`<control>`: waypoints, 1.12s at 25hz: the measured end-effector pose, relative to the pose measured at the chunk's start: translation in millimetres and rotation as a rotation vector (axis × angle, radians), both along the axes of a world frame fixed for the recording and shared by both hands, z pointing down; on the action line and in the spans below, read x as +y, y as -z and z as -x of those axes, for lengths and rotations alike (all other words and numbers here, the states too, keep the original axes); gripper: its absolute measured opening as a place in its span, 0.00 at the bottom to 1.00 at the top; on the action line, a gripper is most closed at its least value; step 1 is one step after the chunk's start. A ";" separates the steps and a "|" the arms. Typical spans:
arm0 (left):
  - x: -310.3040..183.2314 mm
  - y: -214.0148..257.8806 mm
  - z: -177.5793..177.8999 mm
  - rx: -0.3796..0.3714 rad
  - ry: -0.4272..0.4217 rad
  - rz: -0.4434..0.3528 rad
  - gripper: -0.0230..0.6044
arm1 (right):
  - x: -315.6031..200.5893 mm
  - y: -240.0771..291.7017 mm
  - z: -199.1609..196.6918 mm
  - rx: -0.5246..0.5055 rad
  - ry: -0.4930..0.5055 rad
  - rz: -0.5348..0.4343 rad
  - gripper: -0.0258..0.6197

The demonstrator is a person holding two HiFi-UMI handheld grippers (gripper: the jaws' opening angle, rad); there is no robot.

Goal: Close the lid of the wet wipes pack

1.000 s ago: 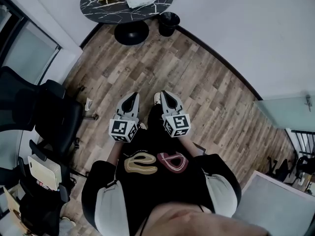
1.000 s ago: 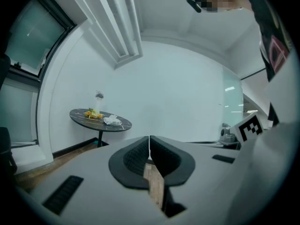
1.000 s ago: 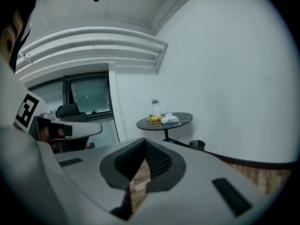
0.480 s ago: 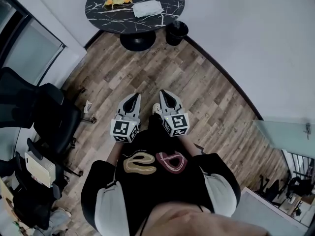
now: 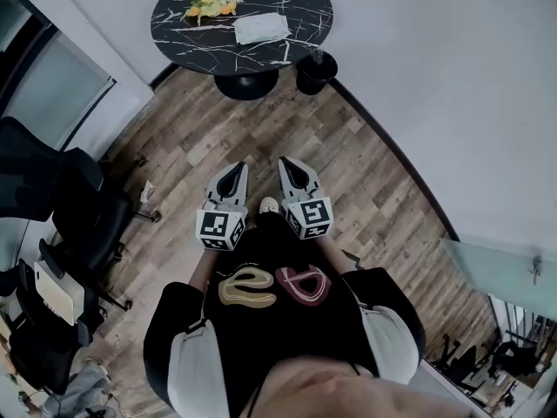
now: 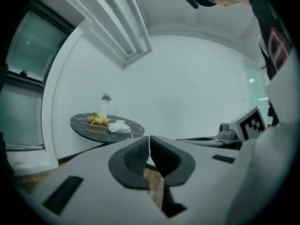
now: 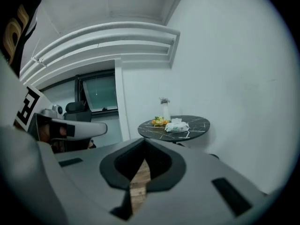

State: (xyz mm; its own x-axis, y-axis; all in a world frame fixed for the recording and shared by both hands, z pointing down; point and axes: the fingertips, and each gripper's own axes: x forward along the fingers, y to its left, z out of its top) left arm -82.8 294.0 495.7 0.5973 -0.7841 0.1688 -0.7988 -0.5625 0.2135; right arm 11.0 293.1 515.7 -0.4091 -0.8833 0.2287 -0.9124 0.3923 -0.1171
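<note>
In the head view, the wet wipes pack (image 5: 261,28) lies on the round dark surface (image 5: 178,37), well ahead of both tools across the wooden floor (image 5: 365,155). Its long axis runs roughly crosswise to the person. The left hand-held gripper (image 5: 233,171) and right hand-held gripper (image 5: 290,165) point towards it, and neither looks clearly nearer.

In the left gripper view, the jaws are pressed together on nothing, with the pack (image 6: 120,126) far off, left of them.

In the right gripper view, the jaws likewise meet empty, and the pack (image 7: 176,126) sits distant, to their right.
</note>
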 end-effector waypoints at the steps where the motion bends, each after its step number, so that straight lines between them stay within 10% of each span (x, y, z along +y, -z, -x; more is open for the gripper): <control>1: -4.6 -0.4 -5.3 0.001 0.008 -0.001 0.07 | -4.7 -0.4 -5.0 0.001 0.008 -0.001 0.06; 28: -70.7 -8.7 -57.6 0.008 0.019 0.019 0.07 | -65.3 -7.1 -56.9 -0.009 0.017 0.023 0.06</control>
State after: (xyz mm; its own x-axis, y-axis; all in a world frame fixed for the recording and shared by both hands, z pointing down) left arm -25.2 223.3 504.3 0.5840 -0.7918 0.1789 -0.8073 -0.5434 0.2300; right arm 67.9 227.8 522.8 -0.4258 -0.8711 0.2448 -0.9046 0.4044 -0.1345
